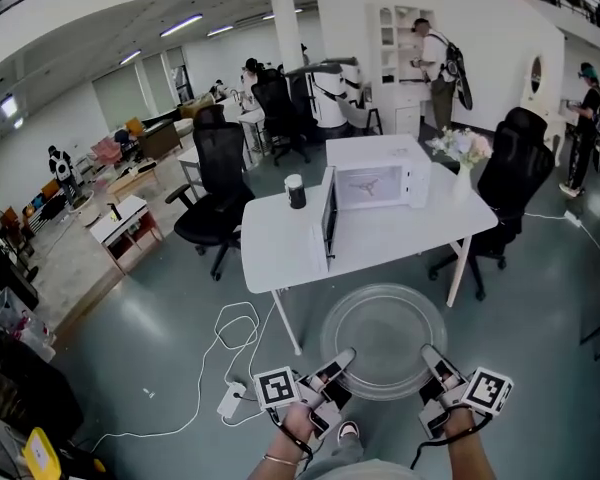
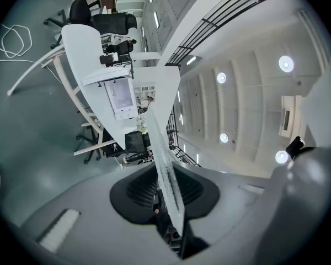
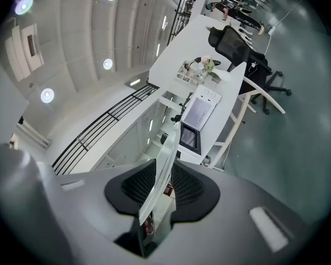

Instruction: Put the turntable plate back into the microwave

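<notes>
A round clear glass turntable plate (image 1: 385,336) hangs level above the floor in the head view, in front of the white table (image 1: 280,253). My left gripper (image 1: 338,360) is shut on its near left rim, my right gripper (image 1: 432,356) on its near right rim. In the gripper views the plate's edge (image 2: 164,170) (image 3: 161,175) runs between the dark pads. The white microwave (image 1: 375,178) stands on the table with its door (image 1: 329,218) swung open toward me, its cavity (image 1: 368,188) facing me. It also shows far off in the gripper views as the microwave (image 2: 118,95) (image 3: 196,120).
A dark cup (image 1: 296,191) stands on the table left of the microwave, a vase of flowers (image 1: 462,153) at its right end. Black office chairs (image 1: 217,193) (image 1: 510,183) flank the table. A white cable and power strip (image 1: 230,368) lie on the floor at my left.
</notes>
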A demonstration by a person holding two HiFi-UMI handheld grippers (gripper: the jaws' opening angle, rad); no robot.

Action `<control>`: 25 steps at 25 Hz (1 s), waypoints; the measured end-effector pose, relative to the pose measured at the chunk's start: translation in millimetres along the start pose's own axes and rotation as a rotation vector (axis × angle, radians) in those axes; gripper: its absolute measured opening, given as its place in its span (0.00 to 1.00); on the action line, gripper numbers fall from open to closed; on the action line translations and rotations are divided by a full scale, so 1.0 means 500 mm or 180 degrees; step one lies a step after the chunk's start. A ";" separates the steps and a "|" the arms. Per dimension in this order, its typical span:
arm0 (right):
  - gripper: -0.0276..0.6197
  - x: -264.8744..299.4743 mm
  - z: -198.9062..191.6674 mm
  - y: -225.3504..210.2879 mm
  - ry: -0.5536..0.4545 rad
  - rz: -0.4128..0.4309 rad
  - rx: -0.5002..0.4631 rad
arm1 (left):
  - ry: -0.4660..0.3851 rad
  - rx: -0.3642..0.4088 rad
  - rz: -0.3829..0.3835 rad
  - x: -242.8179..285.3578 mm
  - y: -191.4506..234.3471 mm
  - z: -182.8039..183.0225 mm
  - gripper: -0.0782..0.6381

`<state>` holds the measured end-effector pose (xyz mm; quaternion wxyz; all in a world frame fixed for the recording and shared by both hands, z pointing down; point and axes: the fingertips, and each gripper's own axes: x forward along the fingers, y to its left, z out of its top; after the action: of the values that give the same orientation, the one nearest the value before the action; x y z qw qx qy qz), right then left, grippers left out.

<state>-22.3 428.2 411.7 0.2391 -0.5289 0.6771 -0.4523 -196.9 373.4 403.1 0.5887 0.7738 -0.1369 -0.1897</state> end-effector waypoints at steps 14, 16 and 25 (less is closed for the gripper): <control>0.19 0.217 0.120 -0.013 -0.0033 -0.0088 -0.0071 | 0.0143 -0.0033 -0.0061 0.150 0.062 0.200 0.18; 0.19 0.247 0.136 -0.014 -0.0054 -0.0104 -0.0073 | 0.0145 -0.0054 -0.0097 0.170 0.071 0.229 0.18; 0.19 0.308 0.183 -0.044 -0.0129 -0.0359 -0.0042 | 0.0259 -0.0043 -0.0084 0.234 0.114 0.295 0.18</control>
<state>12.0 250.9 411.1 0.2234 -0.5769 0.6442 -0.4497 -158.9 180.4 408.1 0.5964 0.7786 -0.1014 -0.1668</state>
